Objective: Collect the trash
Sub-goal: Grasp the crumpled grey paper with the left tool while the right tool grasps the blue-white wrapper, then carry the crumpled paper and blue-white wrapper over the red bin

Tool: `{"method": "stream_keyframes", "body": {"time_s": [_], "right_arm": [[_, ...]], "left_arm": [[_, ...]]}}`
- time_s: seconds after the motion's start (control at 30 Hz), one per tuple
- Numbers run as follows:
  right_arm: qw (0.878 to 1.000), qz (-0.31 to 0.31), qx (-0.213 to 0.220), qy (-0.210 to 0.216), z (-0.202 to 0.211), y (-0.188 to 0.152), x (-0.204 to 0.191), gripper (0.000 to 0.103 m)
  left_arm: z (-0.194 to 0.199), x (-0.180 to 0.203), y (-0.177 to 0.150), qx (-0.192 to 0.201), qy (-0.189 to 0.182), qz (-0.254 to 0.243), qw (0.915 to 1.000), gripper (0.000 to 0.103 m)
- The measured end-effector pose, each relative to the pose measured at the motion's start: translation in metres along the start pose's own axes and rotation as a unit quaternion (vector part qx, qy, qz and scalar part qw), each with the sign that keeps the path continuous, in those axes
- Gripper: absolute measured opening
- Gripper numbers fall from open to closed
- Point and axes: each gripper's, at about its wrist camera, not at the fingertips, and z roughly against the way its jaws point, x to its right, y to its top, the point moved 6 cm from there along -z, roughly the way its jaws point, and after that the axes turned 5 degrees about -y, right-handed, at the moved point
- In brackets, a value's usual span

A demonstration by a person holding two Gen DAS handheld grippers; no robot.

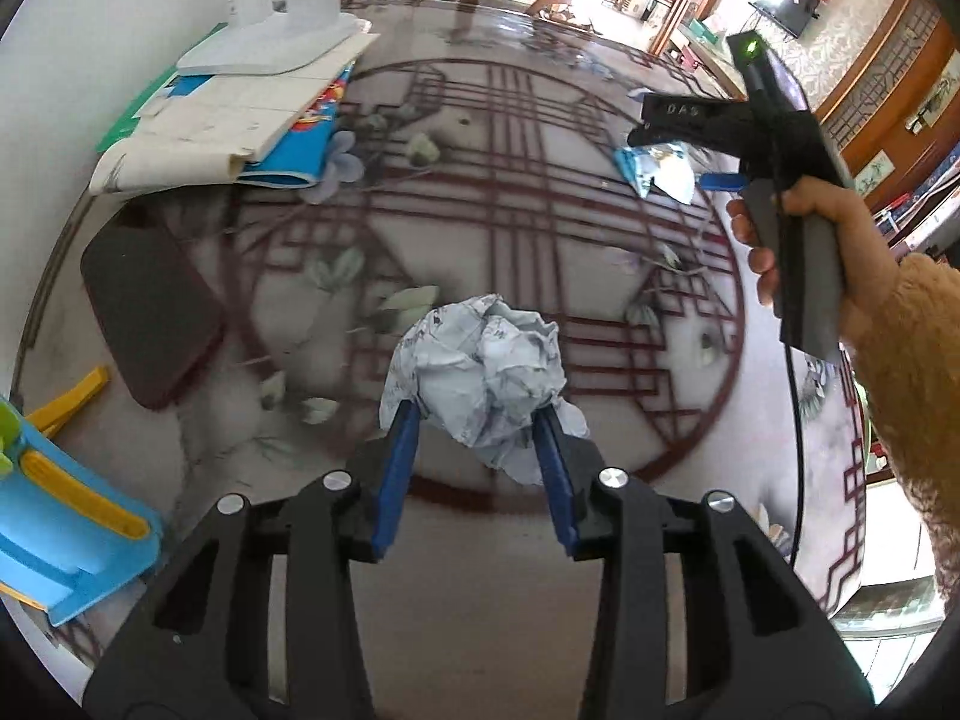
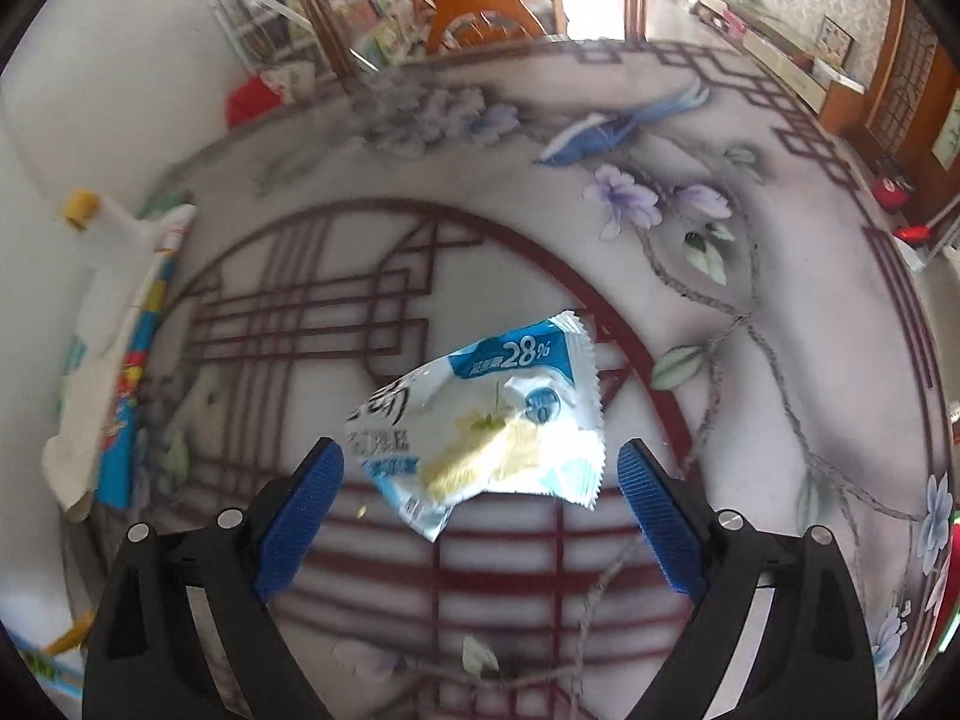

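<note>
1 piece collected: crumpled paper ball (image 1: 486,372) was clamped between the left gripper (image 1: 477,468) fingers, held near, above the patterned table (image 1: 540,240). 1 piece left: snack wrapper (image 2: 492,420) lay flat on the table, between the wide-open right gripper (image 2: 480,498) fingers, not yet pinched. Right gripper was angled down over it, far right. No bin was seen.
</note>
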Motion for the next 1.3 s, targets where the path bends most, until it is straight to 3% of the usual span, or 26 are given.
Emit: {"method": "stream_keyframes", "body": {"time_s": [0.17,0.23,0.37,0.6,0.8,1.03,1.3], "right_arm": [[1.0,-0.016,-0.014,-0.004,-0.015,-0.001,0.003,0.087],[1.0,-0.021,-0.011,-0.001,-0.014,-0.002,0.004,0.072],[1.0,-0.018,-0.001,0.002,-0.003,-0.005,0.007,0.053],[0.999,-0.012,0.036,0.022,0.052,-0.033,0.011,0.048],[0.997,0.006,0.067,0.029,0.107,-0.085,0.015,0.048],[0.995,0.003,0.101,0.011,0.159,-0.147,0.028,0.048],[0.992,-0.036,0.121,-0.018,0.189,-0.194,0.055,0.048]], "left_arm": [[0.0,-0.013,0.004,0.002,-0.005,0.007,1.0,0.039],[-0.001,-0.015,0.006,0.002,-0.009,0.005,0.9999,0.039],[-0.005,-0.012,0.01,0.0,-0.019,0.001,0.9998,0.039],[-0.005,0.0,0.014,0.005,-0.037,-0.011,0.9992,0.039],[-0.002,0.014,0.016,0.014,-0.05,-0.02,0.9985,0.039],[0.003,0.047,0.016,0.02,-0.068,-0.049,0.9962,0.039],[0.011,0.096,0.016,0.032,-0.093,-0.086,0.9914,0.039]]}}
